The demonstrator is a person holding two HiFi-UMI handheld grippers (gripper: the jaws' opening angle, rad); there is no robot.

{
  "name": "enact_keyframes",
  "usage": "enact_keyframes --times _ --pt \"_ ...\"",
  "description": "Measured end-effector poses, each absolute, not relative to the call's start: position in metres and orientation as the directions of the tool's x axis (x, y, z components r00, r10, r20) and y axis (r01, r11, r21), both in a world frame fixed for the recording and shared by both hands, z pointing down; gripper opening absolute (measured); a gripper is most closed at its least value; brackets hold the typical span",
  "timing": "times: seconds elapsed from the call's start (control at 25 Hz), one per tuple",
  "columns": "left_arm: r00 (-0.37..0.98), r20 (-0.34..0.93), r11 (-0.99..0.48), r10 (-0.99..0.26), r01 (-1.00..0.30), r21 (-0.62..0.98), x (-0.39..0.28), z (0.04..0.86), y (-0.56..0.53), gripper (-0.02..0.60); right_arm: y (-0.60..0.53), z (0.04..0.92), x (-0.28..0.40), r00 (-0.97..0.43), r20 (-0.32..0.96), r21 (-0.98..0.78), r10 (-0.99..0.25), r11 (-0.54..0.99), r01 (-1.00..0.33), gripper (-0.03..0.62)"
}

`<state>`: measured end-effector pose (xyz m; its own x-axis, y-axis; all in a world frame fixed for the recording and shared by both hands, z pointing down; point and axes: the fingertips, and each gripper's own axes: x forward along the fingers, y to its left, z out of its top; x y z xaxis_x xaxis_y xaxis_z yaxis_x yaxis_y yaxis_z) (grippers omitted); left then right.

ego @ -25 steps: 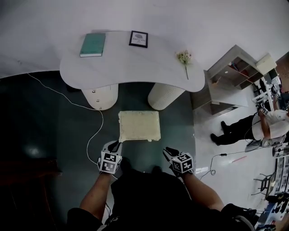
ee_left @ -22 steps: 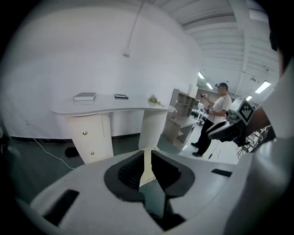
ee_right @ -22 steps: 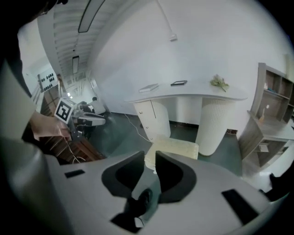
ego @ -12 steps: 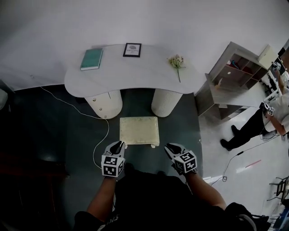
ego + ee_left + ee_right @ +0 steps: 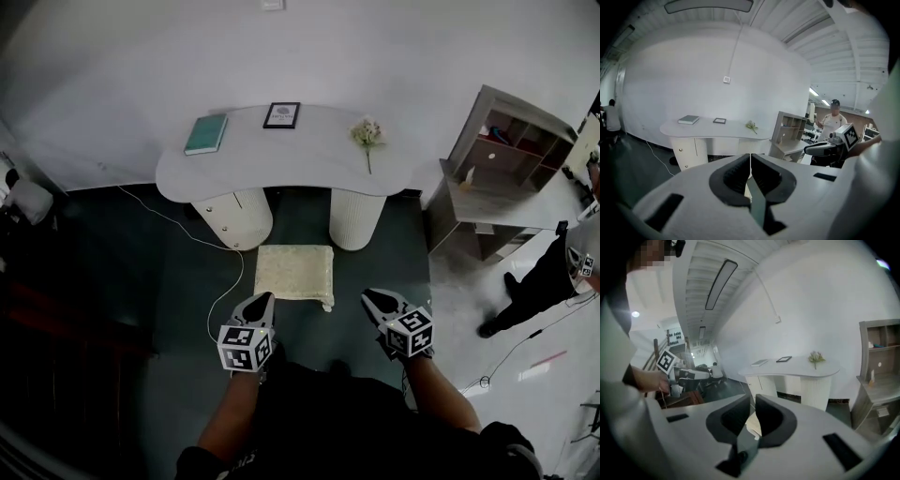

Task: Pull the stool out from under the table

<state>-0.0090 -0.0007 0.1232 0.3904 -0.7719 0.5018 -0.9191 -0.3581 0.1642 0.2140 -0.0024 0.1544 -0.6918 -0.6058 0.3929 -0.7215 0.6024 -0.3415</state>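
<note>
Room: white wall [image 5: 375, 56] over dark floor [image 5: 141, 281]; a person stands at the far right edge.
Table [image 5: 300, 155]: white, rounded top on two pedestals, set against the wall.
Shelf unit [image 5: 497, 178]: grey, open-fronted, to the table's right.
Stool [image 5: 295, 274]: cream cushion, standing on the floor just on the near side of the pedestals and, by the look of it, clear of the tabletop; long axis runs left to right, parallel to the table's edge.
Left gripper [image 5: 262, 300]: jaws closed together on nothing; tips just beside the stool's near left corner, contact not discernible.
Right gripper [image 5: 371, 297]: jaws have just been closing, a narrow gap remains, nothing between them; apart from the near right corner.
Relation: stool lies straight ahead, between the two grippers; the left is the nearer; any further pull would run toward the person.
Book [image 5: 206, 134]; picture frame [image 5: 281, 115]; flower sprig [image 5: 367, 134]: all on the tabletop.
Cable [image 5: 241, 272]: white, trailing across the floor left of the stool.
</note>
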Motion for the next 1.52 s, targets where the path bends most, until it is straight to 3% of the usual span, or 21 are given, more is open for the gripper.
enact_keyframes --times 0.32,0.76,0.96,1.28,1.52 --pt "0.369 0.467 -0.285 -0.804 -0.927 0.242 -0.003 0.071 0.012 0.005 -0.003 0.108 0.204 -0.761 0.280 -0.352 -0.585 0.675 -0.648 0.017" --pt "0.394 0.352 -0.391 -0.849 -0.917 0.082 -0.079 -0.026 -0.040 0.005 -0.042 -0.003 0.148 -0.765 0.103 -0.244 -0.636 0.729 -0.639 0.005" --pt "0.360 0.296 -0.361 -0.885 -0.931 0.054 -0.118 -0.049 -0.057 0.005 -0.055 -0.041 0.122 -0.751 0.037 -0.220 -0.659 0.728 -0.649 0.005" --pt "0.326 0.236 -0.332 -0.916 -0.943 0.012 -0.157 -0.043 -0.059 0.005 -0.057 -0.038 0.095 -0.723 0.051 -0.160 -0.689 0.709 -0.686 0.003" --pt "0.317 0.277 -0.323 -0.907 -0.946 0.028 -0.164 -0.013 -0.047 0.005 -0.050 -0.026 0.091 -0.718 0.086 -0.162 -0.690 0.702 -0.694 0.003"
